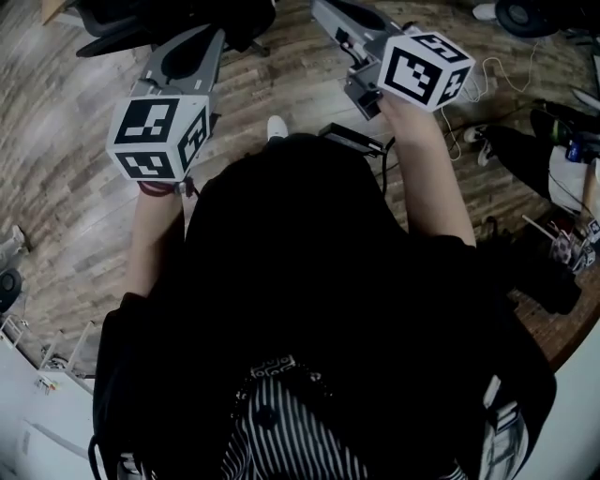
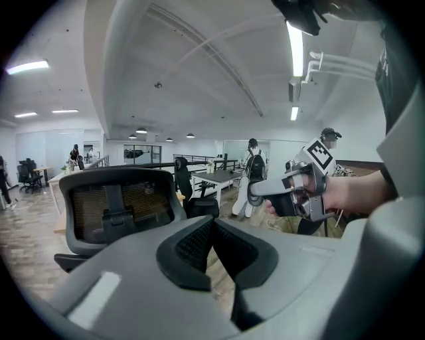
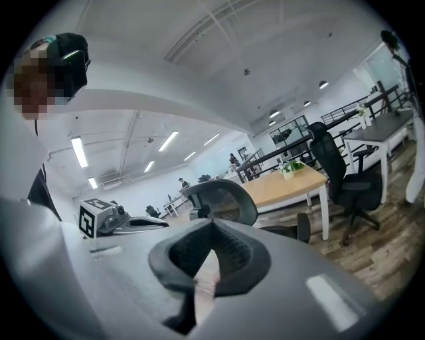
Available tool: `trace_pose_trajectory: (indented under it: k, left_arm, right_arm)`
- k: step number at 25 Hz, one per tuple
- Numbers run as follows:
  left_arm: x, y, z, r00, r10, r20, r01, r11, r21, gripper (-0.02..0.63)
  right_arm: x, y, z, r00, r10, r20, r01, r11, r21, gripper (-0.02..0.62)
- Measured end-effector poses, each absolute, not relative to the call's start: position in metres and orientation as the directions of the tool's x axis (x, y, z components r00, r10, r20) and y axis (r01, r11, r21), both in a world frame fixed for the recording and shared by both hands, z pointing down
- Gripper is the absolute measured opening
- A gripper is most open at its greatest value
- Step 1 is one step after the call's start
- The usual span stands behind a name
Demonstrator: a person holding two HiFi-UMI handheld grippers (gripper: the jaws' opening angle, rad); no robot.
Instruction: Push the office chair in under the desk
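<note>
The black office chair (image 1: 178, 19) stands ahead of me on the wood floor, at the top of the head view. Its mesh back (image 2: 119, 206) fills the left of the left gripper view, and in the right gripper view the chair (image 3: 222, 199) stands in front of a light wooden desk (image 3: 285, 184). My left gripper (image 1: 217, 36) points at the chair, shut and holding nothing. My right gripper (image 1: 328, 11) is held beside it, also shut and holding nothing. Neither gripper touches the chair. Each gripper shows in the other's view: the right gripper (image 2: 292, 192) and the left gripper (image 3: 113, 222).
Bags, cables and a bottle (image 1: 572, 150) lie on the floor at my right. Another black chair (image 3: 339, 172) stands by a dark desk (image 3: 385, 133) at the right. People (image 2: 254, 172) stand among desks further back in the room.
</note>
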State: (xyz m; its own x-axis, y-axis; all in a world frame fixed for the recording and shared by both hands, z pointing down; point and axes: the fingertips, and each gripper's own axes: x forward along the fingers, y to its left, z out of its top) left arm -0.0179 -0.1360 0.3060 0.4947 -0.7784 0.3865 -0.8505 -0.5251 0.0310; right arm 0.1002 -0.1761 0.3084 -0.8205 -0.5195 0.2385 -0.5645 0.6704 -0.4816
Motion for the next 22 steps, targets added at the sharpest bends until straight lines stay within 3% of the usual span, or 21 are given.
trace_pose_trajectory:
  k: [13,22]
  left_arm:
    - [-0.071,-0.156,0.331,0.340,-0.834,0.435,-0.929,-0.371,0.014,0.000]
    - [-0.143,-0.180,0.347,0.252,-0.840,0.481,-0.962,-0.270,0.034,0.000]
  right_arm:
    - [0.095,-0.220,0.323,-0.841,-0.487,0.234,-0.536,0.700,-0.472,0.000]
    - [0.089,-0.258,0.323,-0.793,-0.552,0.258,-0.605,0.663,-0.441,0.000]
